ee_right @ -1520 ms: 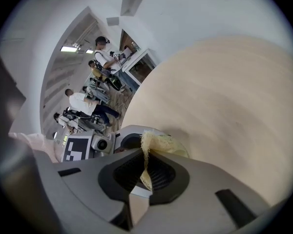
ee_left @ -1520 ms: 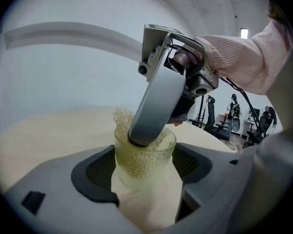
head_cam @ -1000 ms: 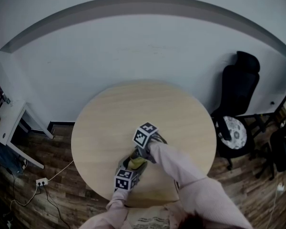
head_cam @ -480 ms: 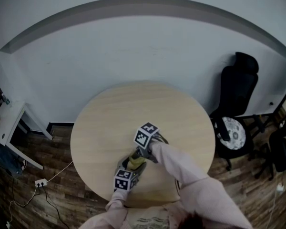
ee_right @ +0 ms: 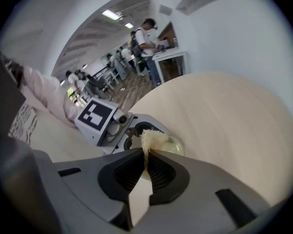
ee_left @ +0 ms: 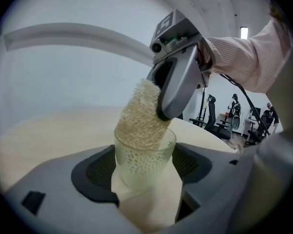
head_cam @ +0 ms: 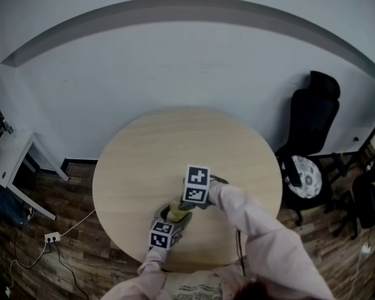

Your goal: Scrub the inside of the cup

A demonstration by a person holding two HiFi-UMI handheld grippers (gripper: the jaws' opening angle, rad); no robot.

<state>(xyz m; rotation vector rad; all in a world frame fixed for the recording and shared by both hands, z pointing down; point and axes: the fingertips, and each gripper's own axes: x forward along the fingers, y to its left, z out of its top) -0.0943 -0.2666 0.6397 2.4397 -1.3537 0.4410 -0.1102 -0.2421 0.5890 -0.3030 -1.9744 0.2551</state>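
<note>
Both grippers are clenched. The left gripper [ee_left: 145,186] clamps the cup [ee_left: 142,159] upright over the near part of the table [head_cam: 144,149], and the right gripper [ee_right: 146,165] pinches a rough sponge [ee_left: 140,122]. The sponge's lower end fills the cup's mouth, so scrubbing looks to be under way. Nothing else shows inside the cup, and I cannot judge how clean it is.

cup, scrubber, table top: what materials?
scrubber: coarse tan fibre mesh, matte, loofah-like.
cup: clear, faintly green glass or plastic, can't tell which; the scrubber shows through its wall.
table: pale matte wood-grain top, possibly laminate.
</note>
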